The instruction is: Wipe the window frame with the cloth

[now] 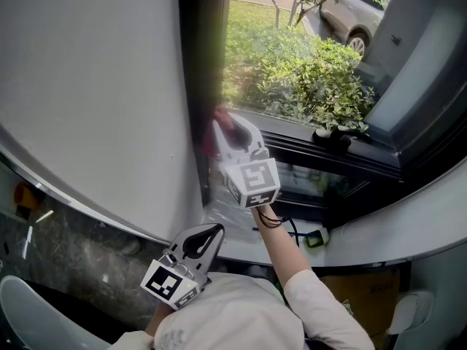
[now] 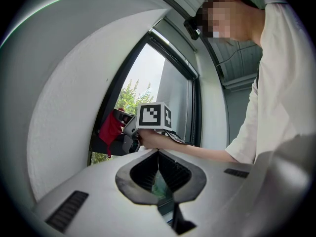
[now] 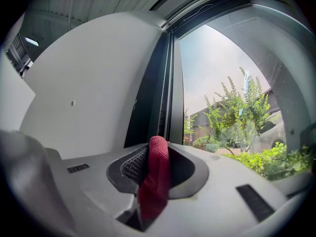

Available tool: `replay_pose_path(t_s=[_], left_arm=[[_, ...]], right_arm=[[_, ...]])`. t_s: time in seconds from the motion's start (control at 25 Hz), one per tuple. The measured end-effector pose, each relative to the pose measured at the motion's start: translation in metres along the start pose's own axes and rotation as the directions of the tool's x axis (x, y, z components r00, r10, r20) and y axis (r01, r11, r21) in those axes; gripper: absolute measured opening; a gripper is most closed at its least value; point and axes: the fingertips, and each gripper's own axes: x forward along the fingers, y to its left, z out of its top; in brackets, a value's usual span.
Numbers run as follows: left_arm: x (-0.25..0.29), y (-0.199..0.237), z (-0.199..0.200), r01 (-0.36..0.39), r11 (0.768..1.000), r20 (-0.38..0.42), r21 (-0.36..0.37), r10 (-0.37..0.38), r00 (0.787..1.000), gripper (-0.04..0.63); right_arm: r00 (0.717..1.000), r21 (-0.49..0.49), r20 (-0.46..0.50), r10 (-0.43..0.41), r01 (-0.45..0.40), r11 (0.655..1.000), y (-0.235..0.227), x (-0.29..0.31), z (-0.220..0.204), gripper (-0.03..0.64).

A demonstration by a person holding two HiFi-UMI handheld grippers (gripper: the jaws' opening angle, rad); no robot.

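The right tongs [image 1: 220, 125] are held up at the middle of the head view, and their jaws are seen clamped on a red cloth [image 1: 223, 118], which is pinched as a folded wad between the tips, with the rest hanging down between the jaws in the right gripper view [image 3: 154, 184]. The cloth is found at about 11 o'clock from the marker cube [image 1: 252, 183] of these tongs, right at the dark vertical bar of the window frame [image 1: 202, 86]; whether fabric and bar are actually touching cannot be told. In the right gripper view that bar [image 3: 164, 90] is seen rising at 12 o'clock, straight beyond the clamped cloth, with a white wall [image 3: 94, 88] at 9 o'clock of it and glass at 3 o'clock. The left tongs [image 1: 211, 234] are held low, at about 7 o'clock from the right tongs, well apart from the frame; in the left gripper view their jaws [image 2: 158, 157] are seen closed tip to tip with nothing held between them. From that same view the right tongs [image 2: 124, 127] and the dangling cloth [image 2: 109, 130] are seen at 11 o'clock against the frame. Green shrubs [image 1: 314, 79] and a parked car [image 1: 355, 17] are seen outside through the glass.
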Motion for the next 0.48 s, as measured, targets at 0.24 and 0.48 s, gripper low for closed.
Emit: replay_pose_path(t_s=[0.24, 0.48], left_arm=[[0.0004, -0.0014, 0.0009, 0.009, 1.0, 0.004, -0.002, -0.009, 1.0, 0.011], [-0.003, 0.0, 0.0008, 0.002, 1.0, 0.0, 0.0, -0.002, 1.0, 0.011]], right_arm=[[1.0, 0.022, -0.018, -0.009, 0.01, 1.0, 0.0018, -0.0007, -0.0056, 0.091], [1.0, 0.018, -0.009, -0.019, 0.019, 1.0, 0.0028, 0.0001, -0.0042, 0.091]])
